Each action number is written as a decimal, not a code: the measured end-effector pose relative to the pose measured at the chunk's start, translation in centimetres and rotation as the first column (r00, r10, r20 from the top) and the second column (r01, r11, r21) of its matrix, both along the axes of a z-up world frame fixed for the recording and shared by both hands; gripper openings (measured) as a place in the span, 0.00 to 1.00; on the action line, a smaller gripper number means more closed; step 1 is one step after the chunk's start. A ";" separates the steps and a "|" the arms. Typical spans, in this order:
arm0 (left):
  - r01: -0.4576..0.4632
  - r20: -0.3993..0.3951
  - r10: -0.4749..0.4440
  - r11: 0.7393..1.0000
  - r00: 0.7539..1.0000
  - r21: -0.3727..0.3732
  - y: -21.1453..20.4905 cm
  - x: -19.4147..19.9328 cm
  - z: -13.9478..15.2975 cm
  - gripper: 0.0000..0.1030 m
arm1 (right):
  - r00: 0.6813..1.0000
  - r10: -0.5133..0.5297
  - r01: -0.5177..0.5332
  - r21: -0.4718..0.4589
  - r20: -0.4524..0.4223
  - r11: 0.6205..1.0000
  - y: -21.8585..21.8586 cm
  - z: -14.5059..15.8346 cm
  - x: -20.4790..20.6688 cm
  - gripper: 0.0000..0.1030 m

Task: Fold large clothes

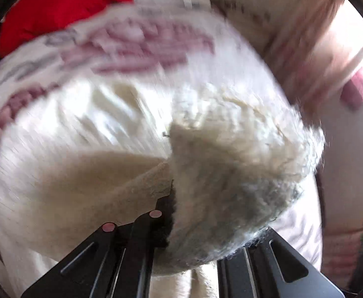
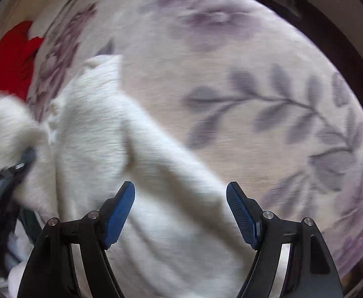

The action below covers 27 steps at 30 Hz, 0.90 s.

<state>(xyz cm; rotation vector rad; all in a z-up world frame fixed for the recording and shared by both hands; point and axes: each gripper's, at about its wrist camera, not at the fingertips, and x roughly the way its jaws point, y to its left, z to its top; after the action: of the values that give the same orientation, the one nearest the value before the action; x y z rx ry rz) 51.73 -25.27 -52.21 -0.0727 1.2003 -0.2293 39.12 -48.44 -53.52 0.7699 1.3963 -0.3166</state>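
A large cream fleece garment (image 2: pixel 112 134) lies spread on a floral blanket (image 2: pixel 256 79). In the left wrist view the garment (image 1: pixel 107 124) fills the frame, and my left gripper (image 1: pixel 174 198) is shut on a bunched fluffy fold (image 1: pixel 231 173) that covers its fingertips. That gripper also shows at the left edge of the right wrist view (image 2: pixel 12 171), holding the fluffy fold. My right gripper (image 2: pixel 180 211) is open and empty just above the garment's long cream part, with a blue pad (image 2: pixel 122 211) on each side. Both views are motion-blurred.
A red cloth (image 1: pixel 64 7) lies at the blanket's far edge, also in the right wrist view (image 2: pixel 10 59). Bright window light (image 1: pixel 360 57) and pale bedding are at the right of the left wrist view. Dark floor (image 2: pixel 350 57) borders the blanket.
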 end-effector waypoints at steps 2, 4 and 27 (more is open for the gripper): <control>0.037 -0.066 -0.033 0.998 0.997 0.051 -0.9 0.6 -2.0 0.19 | 1.000 0.002 -0.002 0.010 -0.013 1.000 -1.5 -0.3 -0.7 0.76; 0.080 -0.076 -0.076 0.996 0.994 0.049 -1.0 -0.4 -2.3 0.48 | 1.000 0.018 -0.018 0.031 -0.021 0.999 -2.4 -0.5 -0.7 0.76; -0.302 -0.024 0.323 0.906 0.946 0.297 28.3 -0.7 -0.1 0.92 | 0.874 0.481 -0.486 0.071 0.076 0.871 8.2 2.8 15.2 0.85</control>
<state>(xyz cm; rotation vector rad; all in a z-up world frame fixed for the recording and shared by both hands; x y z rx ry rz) 50.99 3.01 -52.34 -0.0171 1.2650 0.2350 54.28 -40.23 -50.70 0.4694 1.5043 0.1604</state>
